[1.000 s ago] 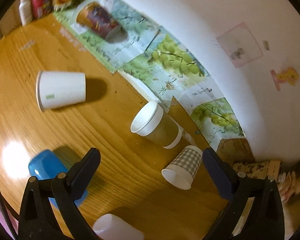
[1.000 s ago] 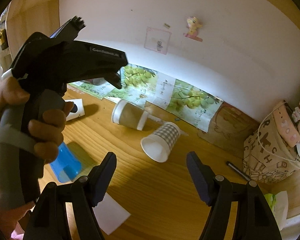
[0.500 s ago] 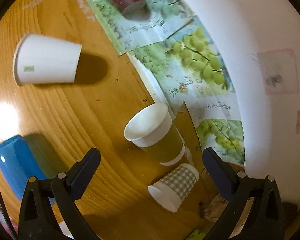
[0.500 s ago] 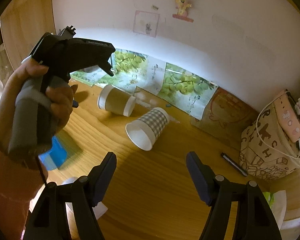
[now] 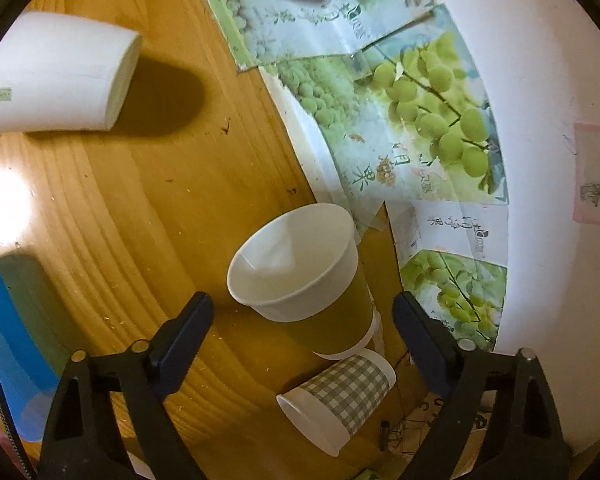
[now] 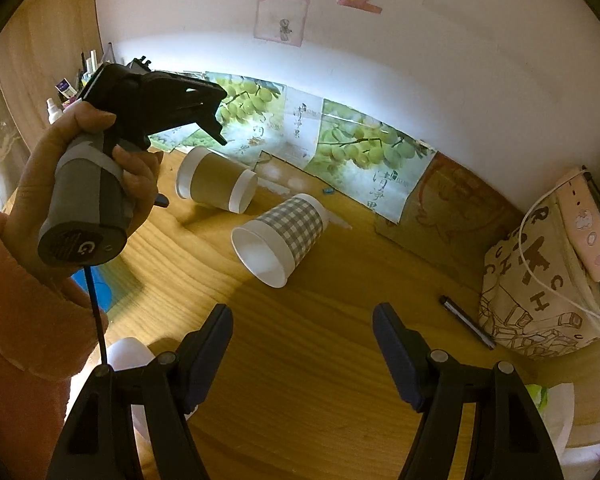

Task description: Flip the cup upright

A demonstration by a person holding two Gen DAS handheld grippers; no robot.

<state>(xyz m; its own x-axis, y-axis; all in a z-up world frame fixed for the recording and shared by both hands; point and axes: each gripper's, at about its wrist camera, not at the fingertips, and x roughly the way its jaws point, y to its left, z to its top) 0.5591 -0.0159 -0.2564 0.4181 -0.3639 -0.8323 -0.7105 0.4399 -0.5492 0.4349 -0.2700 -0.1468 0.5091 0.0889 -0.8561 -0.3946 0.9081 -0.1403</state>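
A brown paper cup with white rim [image 5: 308, 280] lies on its side on the wooden table, mouth towards my left gripper [image 5: 302, 330], which is open and hovers just above it, fingers either side. The cup also shows in the right wrist view [image 6: 216, 186]. A grey checked cup [image 5: 340, 400] lies on its side just beyond it, also in the right wrist view [image 6: 280, 240]. My right gripper [image 6: 302, 340] is open and empty, short of the checked cup. The left gripper body [image 6: 140, 108] is seen held in a hand.
A white cup [image 5: 56, 80] lies on its side at the far left. A blue cup [image 5: 4, 340] lies at the left edge. Grape posters [image 5: 400, 120] line the wall base. A pen [image 6: 466, 322] and a patterned bag [image 6: 548, 280] are at the right.
My left gripper has moved forward and down towards the brown cup, which now sits between its fingers. My right gripper has drawn back a little; the cups have not moved.
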